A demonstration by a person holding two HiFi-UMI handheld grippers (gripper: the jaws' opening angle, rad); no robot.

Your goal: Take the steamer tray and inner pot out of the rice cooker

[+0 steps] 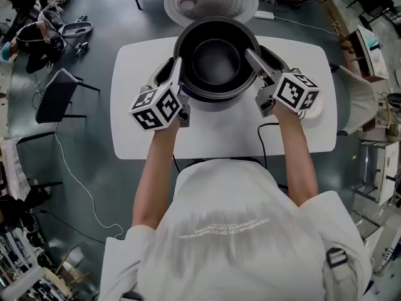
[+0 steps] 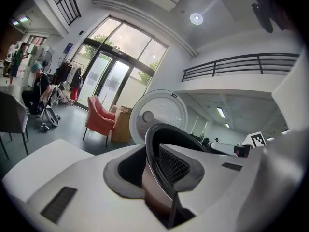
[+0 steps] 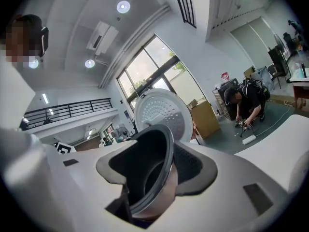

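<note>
Both tongs [image 1: 178, 75] [image 1: 255, 61] on black, steel-walled pot [image 1: 216, 61]

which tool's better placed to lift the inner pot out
Neither alone: left tool clamps the inner pot on its left rim, right tool on the opposite rim; a level lift likely needs both.

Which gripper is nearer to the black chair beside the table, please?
Left. The left gripper clamps the inner pot on the side facing the black chair; the right gripper clamps its far rim.
</note>
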